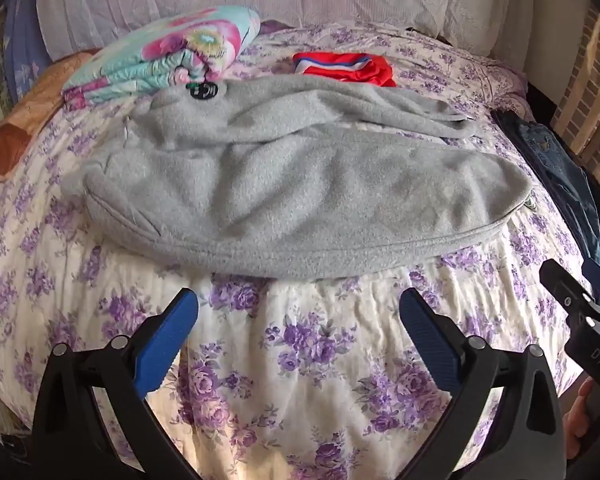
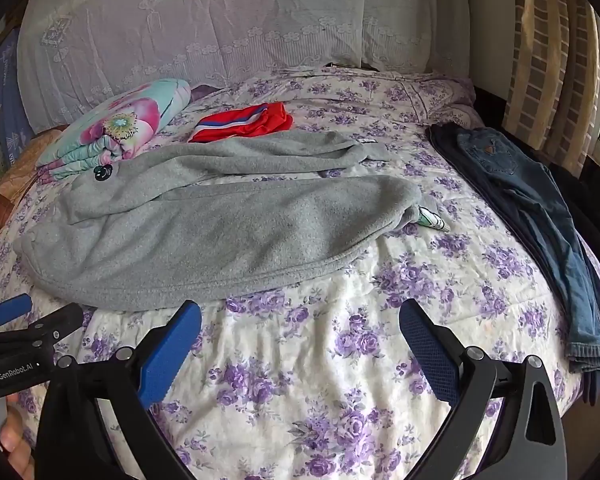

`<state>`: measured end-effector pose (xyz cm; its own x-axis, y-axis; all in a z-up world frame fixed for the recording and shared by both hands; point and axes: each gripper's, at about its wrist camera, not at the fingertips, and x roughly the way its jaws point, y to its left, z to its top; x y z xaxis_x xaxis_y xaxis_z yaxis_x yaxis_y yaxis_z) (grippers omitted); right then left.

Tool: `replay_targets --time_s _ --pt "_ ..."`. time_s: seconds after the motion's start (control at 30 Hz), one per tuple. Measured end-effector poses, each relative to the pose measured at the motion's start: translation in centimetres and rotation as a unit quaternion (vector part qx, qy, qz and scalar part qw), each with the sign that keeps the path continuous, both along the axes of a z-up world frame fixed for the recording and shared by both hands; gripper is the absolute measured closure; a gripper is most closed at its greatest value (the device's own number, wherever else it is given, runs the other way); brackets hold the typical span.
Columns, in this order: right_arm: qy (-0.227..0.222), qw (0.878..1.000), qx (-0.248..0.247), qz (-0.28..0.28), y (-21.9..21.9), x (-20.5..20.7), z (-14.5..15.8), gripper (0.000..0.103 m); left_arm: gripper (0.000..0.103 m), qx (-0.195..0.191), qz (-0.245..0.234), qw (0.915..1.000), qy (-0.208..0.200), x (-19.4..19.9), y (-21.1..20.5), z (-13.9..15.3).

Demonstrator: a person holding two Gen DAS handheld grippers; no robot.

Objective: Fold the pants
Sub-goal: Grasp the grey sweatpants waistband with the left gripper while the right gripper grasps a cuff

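Grey fleece pants [image 1: 284, 184] lie spread across the floral bedspread [image 1: 300, 360], waist at the left, two legs running to the right; they also show in the right wrist view [image 2: 204, 232]. My left gripper [image 1: 298, 312] is open and empty, hovering just short of the near edge of the pants. My right gripper [image 2: 300, 320] is open and empty, near the same edge, further right. The right gripper's body shows at the far right of the left wrist view [image 1: 580, 312]. The left gripper's finger [image 2: 12, 308] shows at the far left of the right wrist view.
A folded floral quilt [image 1: 160, 52] lies at the back left. A red striped garment [image 1: 344, 68] lies behind the pants. Blue jeans [image 2: 540, 216] lie along the bed's right edge. A pillow under a lace cover [image 2: 220, 20] stands at the head.
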<state>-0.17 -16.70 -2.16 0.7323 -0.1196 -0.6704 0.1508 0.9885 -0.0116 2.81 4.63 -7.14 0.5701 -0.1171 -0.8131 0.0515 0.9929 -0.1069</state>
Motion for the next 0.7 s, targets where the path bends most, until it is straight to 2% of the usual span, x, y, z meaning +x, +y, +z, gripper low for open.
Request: replay_targets --time_s 0.07,0.2,0.33,0.43,0.47,0.53,0.6,0.63,0.7 --pt "0.007 1.000 0.009 -0.003 -0.3 0.4 -0.3 0.003 0.005 -0.015 0.021 0.9995 0.020 1.1 2.1 -0.7" --pt "0.006 1.000 0.005 0.004 -0.4 1.0 -1.1 0.003 0.005 -0.038 0.105 0.9935 0.019 3.6 8.1 -0.6" --pt "0.011 1.000 0.002 0.011 0.4 0.2 -0.2 0.004 0.005 -0.100 0.137 0.9842 0.052 7.1 12.7 -1.5" --pt "0.013 1.000 0.003 0.006 0.1 0.3 -0.2 0.004 0.006 -0.151 0.153 0.9735 0.077 9.3 14.7 -2.8" --pt "0.011 1.000 0.002 0.004 -0.1 0.3 -0.1 0.004 0.026 -0.166 0.154 0.9709 0.077 9.8 15.2 -3.1" --pt "0.003 1.000 0.007 -0.002 -0.7 0.1 0.0 0.004 0.084 -0.163 0.152 0.9698 0.099 10.7 15.6 -4.1" --pt "-0.001 1.000 0.003 -0.009 -1.3 -0.3 0.0 0.004 0.086 -0.200 0.159 0.9627 0.090 10.2 16.6 -4.6" --pt "-0.004 1.000 0.000 -0.011 -1.7 -0.5 0.0 0.004 0.087 -0.202 0.163 0.9626 0.078 9.5 16.8 -4.4" --pt "-0.001 1.000 -0.005 -0.021 -3.0 -0.8 -0.1 0.004 0.090 -0.179 0.175 0.9670 0.048 7.3 16.5 -3.4"
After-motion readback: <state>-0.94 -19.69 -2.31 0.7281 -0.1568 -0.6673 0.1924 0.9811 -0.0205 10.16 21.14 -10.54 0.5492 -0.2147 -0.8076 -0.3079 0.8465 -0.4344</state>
